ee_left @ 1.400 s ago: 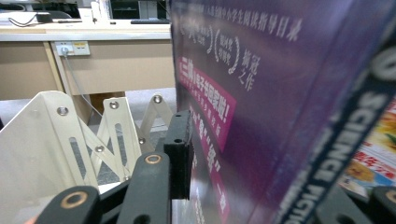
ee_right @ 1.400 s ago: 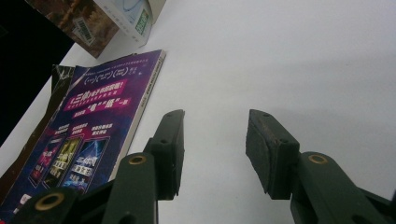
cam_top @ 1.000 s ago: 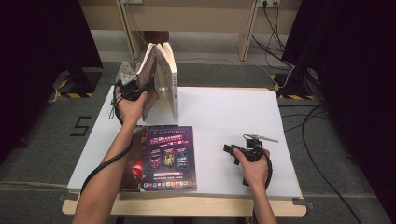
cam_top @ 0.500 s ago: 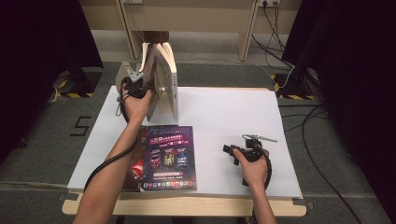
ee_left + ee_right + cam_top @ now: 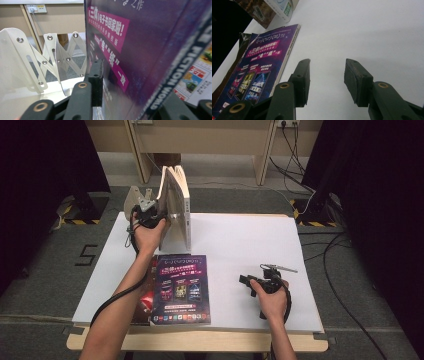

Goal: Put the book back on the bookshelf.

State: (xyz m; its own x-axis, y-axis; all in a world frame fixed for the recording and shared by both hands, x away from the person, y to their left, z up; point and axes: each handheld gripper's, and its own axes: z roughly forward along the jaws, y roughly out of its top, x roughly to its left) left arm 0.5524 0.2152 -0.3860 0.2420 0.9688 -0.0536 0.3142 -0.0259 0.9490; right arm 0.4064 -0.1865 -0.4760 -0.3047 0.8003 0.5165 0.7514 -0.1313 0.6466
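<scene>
At the table's far left the left gripper (image 5: 152, 215), its jaws just widened, straddles an upright purple-covered book (image 5: 140, 50), seemingly no longer pinching it, beside a white folding rack (image 5: 32, 62), while the right gripper (image 5: 327, 80) rests empty, jaws wide.

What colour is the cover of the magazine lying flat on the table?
Dark purple with a pink banner and white text, clearest in the high view: magazine on the table.

High view looks down over the white table (image 5: 240, 245); both gripper views sit low and close, sharing the purple magazine (image 5: 259, 67).
</scene>
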